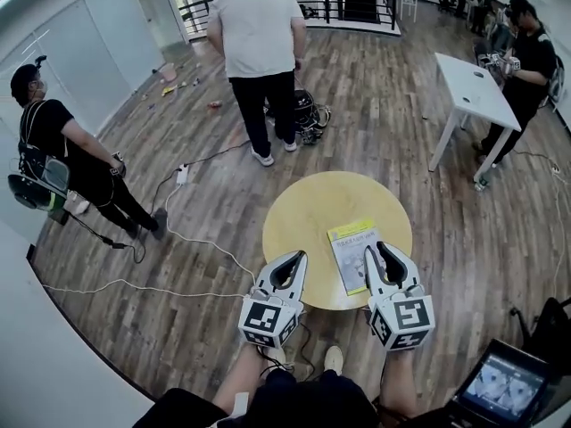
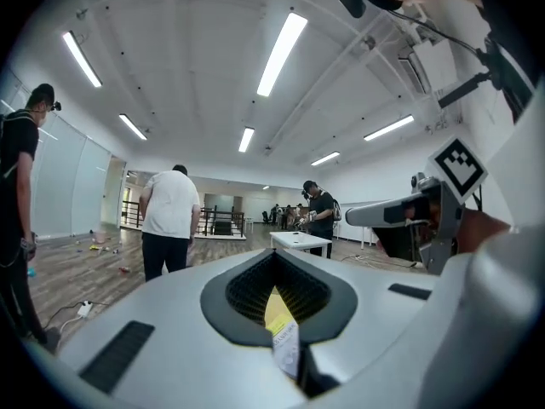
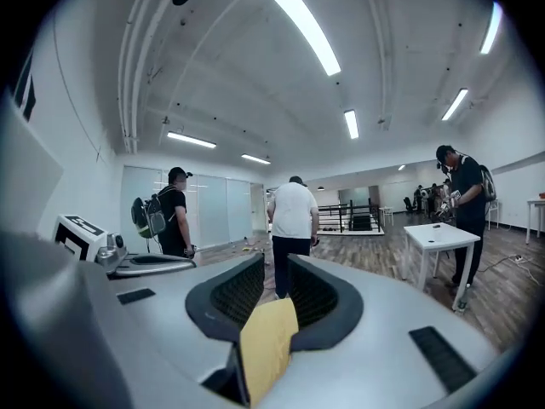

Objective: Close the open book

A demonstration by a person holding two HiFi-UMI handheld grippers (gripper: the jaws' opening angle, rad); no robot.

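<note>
Wood plank floor (image 1: pixel 401 87), white table (image 1: pixel 468 83), black railing (image 1: pixel 357 3), ceiling strip lights (image 2: pixel 281 54); perhaps frosted glass wall panels (image 1: pixel 98 34)

The left gripper (image 1: pixel 299 257) and right gripper (image 1: pixel 378 250) are pale grey and smooth, low in the head view. Each has black bumpy pads (image 3: pixel 234 295) inside, a yellow tag (image 3: pixel 266 348), and a white cube (image 1: pixel 265 321) with black squares. At the bottom edge are dark clothes (image 1: pixel 294 399) and pale shoes (image 1: pixel 333 358).

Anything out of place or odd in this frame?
Nothing damaged or spilled. The book lies closed, slightly askew, on the round table. Small litter is scattered on the floor at far left, and cables trail loose across the boards beside the table.
</note>
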